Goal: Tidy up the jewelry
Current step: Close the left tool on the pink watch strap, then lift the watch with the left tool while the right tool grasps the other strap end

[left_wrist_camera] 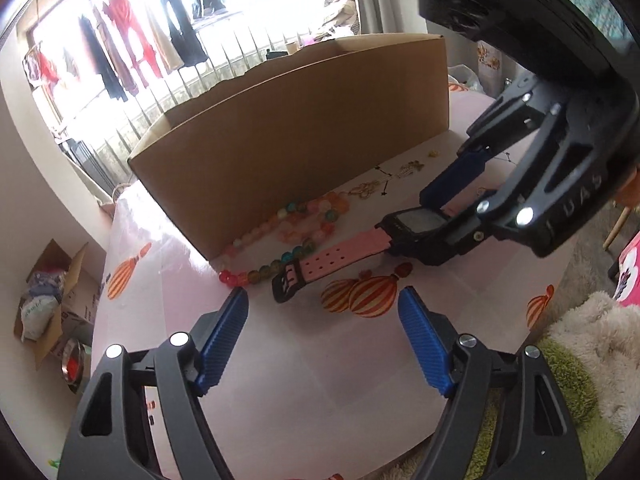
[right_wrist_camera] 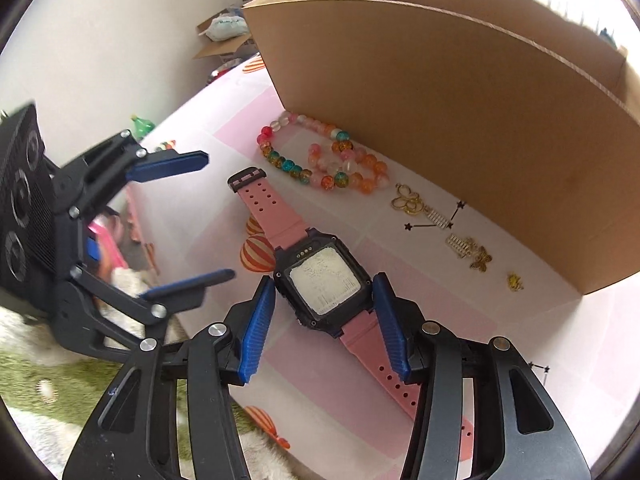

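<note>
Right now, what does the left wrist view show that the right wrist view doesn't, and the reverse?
Only the left wrist view: clothes hanging at the window, and the buckle end of the watch strap lying ahead of the open left gripper.
Only the right wrist view: the watch lies back up with a label, the right gripper closed on its case, and a small yellow charm.
Both: the cardboard box, bead bracelets, gold butterfly pieces and the pink tablecloth.

right gripper body [left_wrist_camera: 576, 188]: embossed letters "UAS", partly cut off
watch back sticker [right_wrist_camera: 326, 284]: print too fine for me to read
</note>
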A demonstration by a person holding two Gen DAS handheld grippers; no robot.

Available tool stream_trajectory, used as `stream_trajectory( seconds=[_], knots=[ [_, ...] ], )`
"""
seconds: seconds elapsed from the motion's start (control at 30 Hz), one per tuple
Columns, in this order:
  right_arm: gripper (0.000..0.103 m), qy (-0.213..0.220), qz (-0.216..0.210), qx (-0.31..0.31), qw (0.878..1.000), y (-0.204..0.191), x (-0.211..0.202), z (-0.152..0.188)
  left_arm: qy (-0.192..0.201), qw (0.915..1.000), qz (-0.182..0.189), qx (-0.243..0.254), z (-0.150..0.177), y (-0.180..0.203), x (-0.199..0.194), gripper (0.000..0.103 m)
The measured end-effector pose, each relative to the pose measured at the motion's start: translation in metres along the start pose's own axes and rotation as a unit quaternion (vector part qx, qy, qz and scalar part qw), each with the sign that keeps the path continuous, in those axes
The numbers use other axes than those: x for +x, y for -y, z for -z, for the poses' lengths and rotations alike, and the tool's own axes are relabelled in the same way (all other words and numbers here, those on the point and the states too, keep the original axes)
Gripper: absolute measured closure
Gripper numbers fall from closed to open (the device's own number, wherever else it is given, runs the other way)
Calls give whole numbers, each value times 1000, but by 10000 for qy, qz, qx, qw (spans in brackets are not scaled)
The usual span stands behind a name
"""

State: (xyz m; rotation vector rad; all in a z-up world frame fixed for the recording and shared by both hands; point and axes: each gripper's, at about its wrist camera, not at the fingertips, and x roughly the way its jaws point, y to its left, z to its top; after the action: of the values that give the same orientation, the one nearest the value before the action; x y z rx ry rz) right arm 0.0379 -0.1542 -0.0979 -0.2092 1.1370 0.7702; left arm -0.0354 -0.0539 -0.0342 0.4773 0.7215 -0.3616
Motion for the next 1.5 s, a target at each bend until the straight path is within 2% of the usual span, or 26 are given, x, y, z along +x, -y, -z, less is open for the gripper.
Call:
stream_trajectory(
  seconds=[0.07,0.23,0.3,0.33,0.37,0.4,0.53,0.67,0.77,0.9,1.0,1.13,1.2,1.37,1.5],
  knots=[
    [56,-107,-278,92,9995,10,-1,-3,59,9997,-74,213,-3,7,4,29],
    [56,-211,-678,188,9973,26,0,-6,71,9981,-297,531,-8,13,18,47],
    [56,-212,-762,244,9966,31,0,-4,10,9982,-348,493,-10,8,24,63],
    [56,-186,-792,265,9963,30,0,-4,-22,9986,-324,412,-10,4,26,68],
    [56,-152,-816,312,9961,31,0,-3,-57,9991,-273,305,-12,1,27,79],
    [56,-121,-835,355,9958,30,0,-2,-112,9996,-186,155,-12,-5,29,86],
    [56,46,-935,557,9941,32,-3,3,-130,9986,230,-459,-15,-27,28,90],
    [56,118,-854,626,9943,33,-8,9,-294,9897,764,-1174,-18,-54,33,95],
    [56,154,-578,471,9971,26,-10,14,-367,9844,900,-1464,-18,-67,37,96],
    [56,215,-194,232,9993,14,-11,19,-341,9819,983,-1582,-15,-75,36,96],
    [59,244,268,-38,9993,2,-7,21,-434,9765,1165,-1763,-13,-69,29,96],
    [63,321,1062,-546,9923,-22,-3,28,-451,9667,1476,-2043,-11,-70,21,97],
    [65,406,1285,-669,9886,-30,-1,30,-413,9632,1565,-2145,-12,-72,18,97],
    [71,593,1612,-571,9835,-32,-3,34,-303,9568,1634,-2385,-14,-83,10,97],
    [75,688,1623,-286,9839,-24,-8,39,-328,9485,1737,-2628,-10,-95,9,98]
  ],
)
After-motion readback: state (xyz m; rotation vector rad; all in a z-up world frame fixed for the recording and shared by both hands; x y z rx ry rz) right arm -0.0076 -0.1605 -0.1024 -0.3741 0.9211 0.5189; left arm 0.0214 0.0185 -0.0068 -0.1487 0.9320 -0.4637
